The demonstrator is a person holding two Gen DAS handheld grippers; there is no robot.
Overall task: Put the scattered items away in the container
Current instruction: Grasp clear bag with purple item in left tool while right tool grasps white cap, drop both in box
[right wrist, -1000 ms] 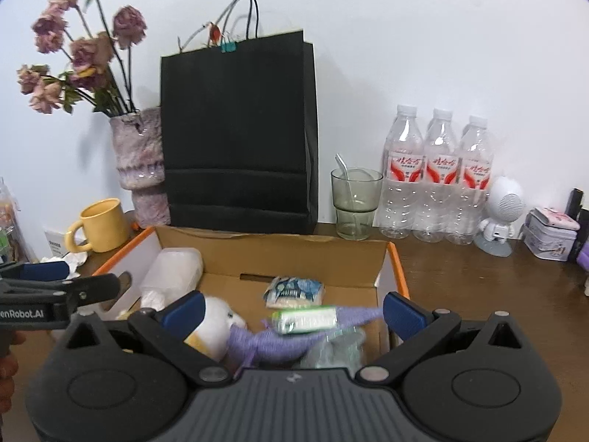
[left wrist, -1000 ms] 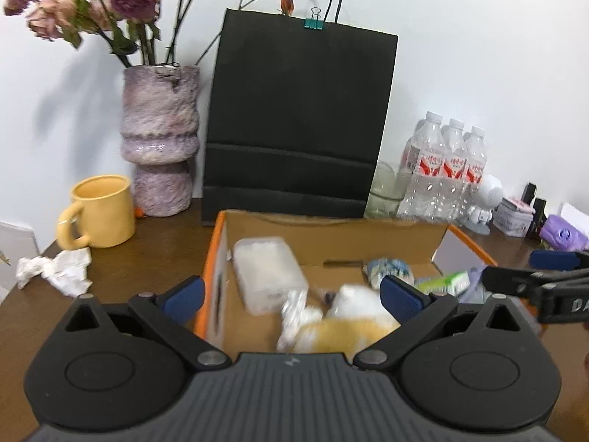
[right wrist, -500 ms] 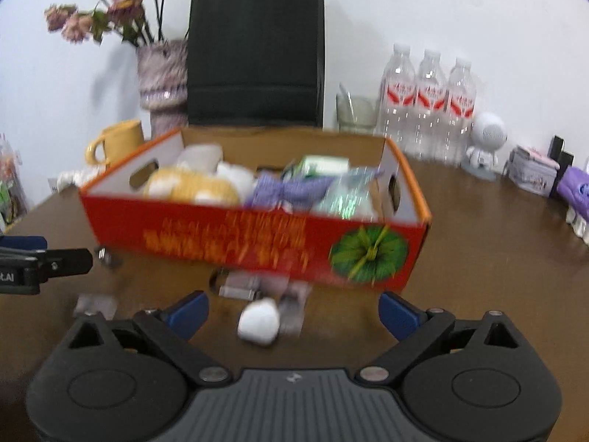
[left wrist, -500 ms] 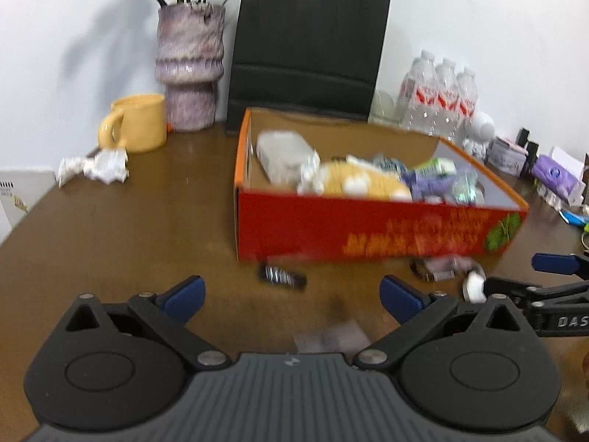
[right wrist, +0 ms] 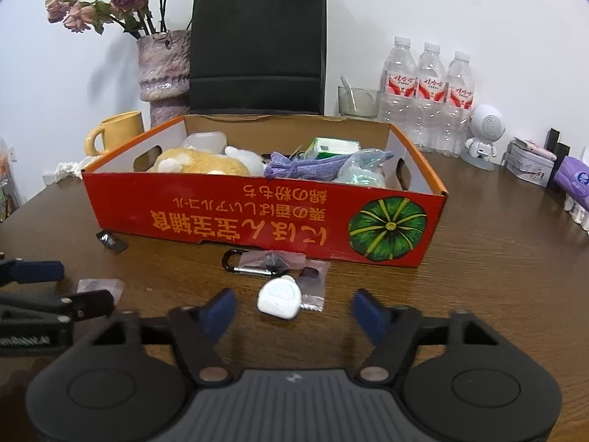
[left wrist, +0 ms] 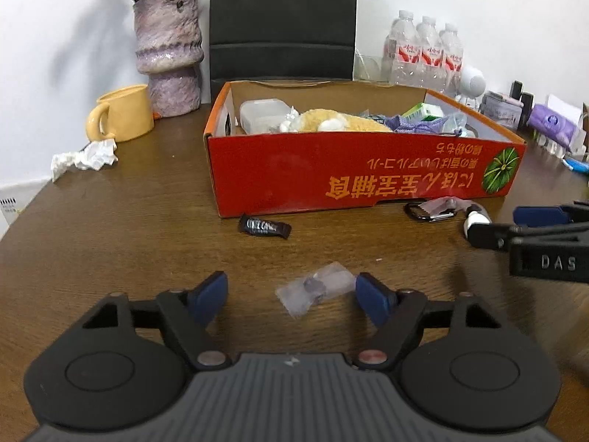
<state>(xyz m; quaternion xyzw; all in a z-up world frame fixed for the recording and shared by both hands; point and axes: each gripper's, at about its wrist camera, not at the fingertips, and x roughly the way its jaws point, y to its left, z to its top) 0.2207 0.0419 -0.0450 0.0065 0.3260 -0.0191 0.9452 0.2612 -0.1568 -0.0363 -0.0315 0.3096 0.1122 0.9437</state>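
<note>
A red cardboard box [left wrist: 368,173] [right wrist: 257,217] holds a plush toy, a plastic case, a purple pouch and packets. In front of it lie a black sachet [left wrist: 264,227] [right wrist: 110,240], a small clear bag [left wrist: 314,287] [right wrist: 99,287], a black carabiner with clear bags [right wrist: 272,260] [left wrist: 432,209] and a white earbud case [right wrist: 278,296] [left wrist: 475,219]. My left gripper [left wrist: 291,296] is open and empty, low over the clear bag, which lies between its fingertips. My right gripper [right wrist: 292,309] is open and empty, just short of the white case.
A yellow mug [left wrist: 123,113], crumpled tissue [left wrist: 86,154], a vase [left wrist: 167,51], a black paper bag [right wrist: 257,40], a glass [right wrist: 357,101], water bottles [right wrist: 429,88], a white robot figure [right wrist: 484,136] and small boxes [right wrist: 533,164] stand behind and right of the box.
Both grippers have pulled back from over the box and dropped low to the table in front of it. The loose items there have come into view.
</note>
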